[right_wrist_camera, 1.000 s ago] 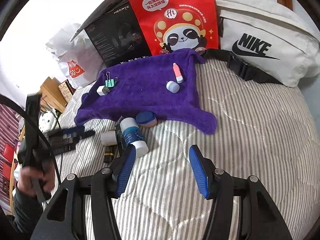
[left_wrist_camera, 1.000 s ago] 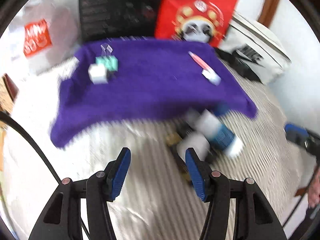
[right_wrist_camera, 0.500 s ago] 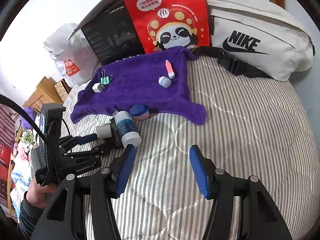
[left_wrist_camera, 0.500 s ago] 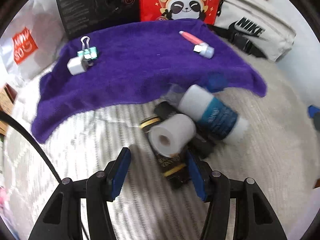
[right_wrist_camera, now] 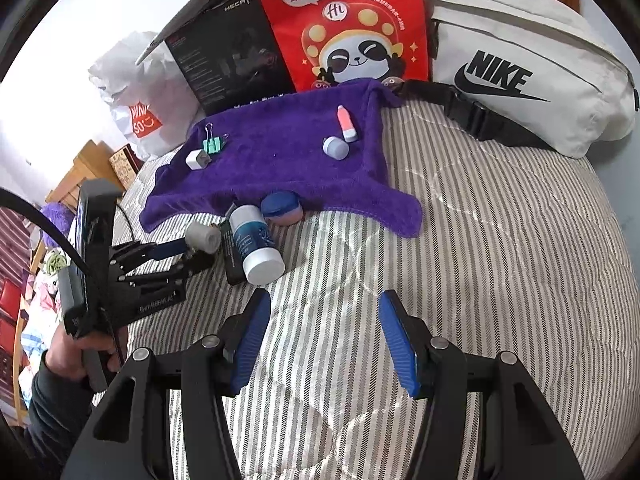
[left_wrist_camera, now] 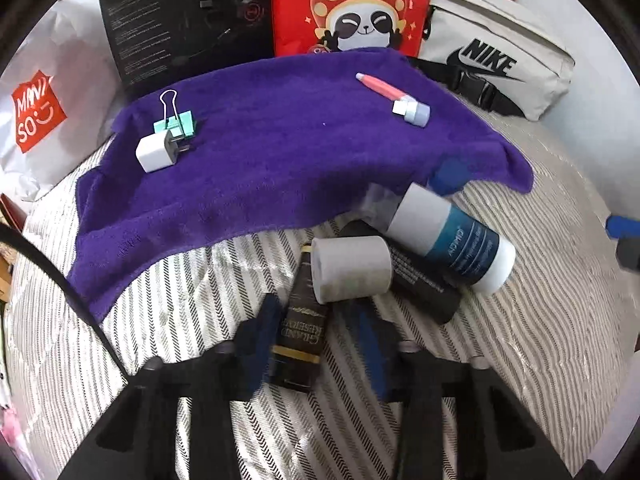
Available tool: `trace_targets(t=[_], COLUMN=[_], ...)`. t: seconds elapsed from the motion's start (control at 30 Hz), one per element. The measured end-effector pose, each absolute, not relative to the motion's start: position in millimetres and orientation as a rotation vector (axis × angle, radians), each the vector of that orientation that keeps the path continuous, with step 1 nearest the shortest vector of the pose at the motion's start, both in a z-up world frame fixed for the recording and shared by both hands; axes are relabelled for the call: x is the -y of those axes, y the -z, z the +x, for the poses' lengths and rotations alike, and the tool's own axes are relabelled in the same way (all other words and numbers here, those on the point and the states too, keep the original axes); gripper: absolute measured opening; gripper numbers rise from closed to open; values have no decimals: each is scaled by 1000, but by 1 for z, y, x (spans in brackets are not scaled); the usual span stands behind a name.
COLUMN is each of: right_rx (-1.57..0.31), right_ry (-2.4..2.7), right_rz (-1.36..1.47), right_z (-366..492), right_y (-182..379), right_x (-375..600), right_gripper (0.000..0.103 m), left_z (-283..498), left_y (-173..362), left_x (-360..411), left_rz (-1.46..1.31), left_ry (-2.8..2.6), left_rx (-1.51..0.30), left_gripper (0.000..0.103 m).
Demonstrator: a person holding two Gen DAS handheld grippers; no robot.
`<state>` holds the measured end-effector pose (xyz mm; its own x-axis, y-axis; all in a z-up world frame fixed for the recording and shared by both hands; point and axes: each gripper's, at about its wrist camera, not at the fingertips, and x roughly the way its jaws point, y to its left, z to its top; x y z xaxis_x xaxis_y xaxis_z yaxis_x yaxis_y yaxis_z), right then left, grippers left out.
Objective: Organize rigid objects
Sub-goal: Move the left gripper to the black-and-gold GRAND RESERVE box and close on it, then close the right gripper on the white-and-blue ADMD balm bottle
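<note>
A dark brown bottle with gold bands (left_wrist_camera: 300, 340) lies on the striped bedding (left_wrist_camera: 520, 340), under a small white roll (left_wrist_camera: 350, 270). My left gripper (left_wrist_camera: 316, 308) reaches down over the bottle. Its blurred jaws are closing with the bottle between them, and a strip of bedding still shows at the right pad. A black tube (left_wrist_camera: 420, 284) and a white and teal bottle (left_wrist_camera: 452, 236) lie beside it. The purple cloth (left_wrist_camera: 280, 152) holds a white plug (left_wrist_camera: 154, 152), a green binder clip (left_wrist_camera: 180, 124), a pink tube (left_wrist_camera: 380, 88) and a lavender cap (left_wrist_camera: 414, 111). My right gripper (right_wrist_camera: 324, 336) is open over bare bedding.
A blue jar (right_wrist_camera: 280, 206) sits at the cloth's front edge. Behind the cloth stand a black box (right_wrist_camera: 232, 52), a red panda bag (right_wrist_camera: 352, 24), a white Nike bag (right_wrist_camera: 520, 76) and a white Miniso bag (right_wrist_camera: 140, 120). A person's hand (right_wrist_camera: 76, 356) holds the left gripper.
My left gripper has come down and forward onto the pile of bottles. Its jaws have narrowed around the dark brown bottle. The right gripper has stayed put and open.
</note>
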<state>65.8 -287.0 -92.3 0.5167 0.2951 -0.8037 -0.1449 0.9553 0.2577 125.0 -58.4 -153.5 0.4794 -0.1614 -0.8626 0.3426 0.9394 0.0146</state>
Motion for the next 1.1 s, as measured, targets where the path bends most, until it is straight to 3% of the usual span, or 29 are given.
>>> trace_targets(t=[0.33,0.57,0.63,1.1], right_rx=[-1015,-1037,-1039,-986], right_ry=[-281,-305,-321,-410], right_rz=[143,109,95,-32], right_z=[69,74,74,102], right_y=[97,102,102,107], right_x=[278,260,255,212], right_gripper=[56,56,56,53], left_z=[102,103,103,82], left_y=[151,153,152,155], left_x=[-6,-2,-7,-16], left_rz=[61,132,114,73], left_ry=[183,220,226,193], left_rx=[-1048,-1039,-1041,-933], left_gripper=[25,28,24,24])
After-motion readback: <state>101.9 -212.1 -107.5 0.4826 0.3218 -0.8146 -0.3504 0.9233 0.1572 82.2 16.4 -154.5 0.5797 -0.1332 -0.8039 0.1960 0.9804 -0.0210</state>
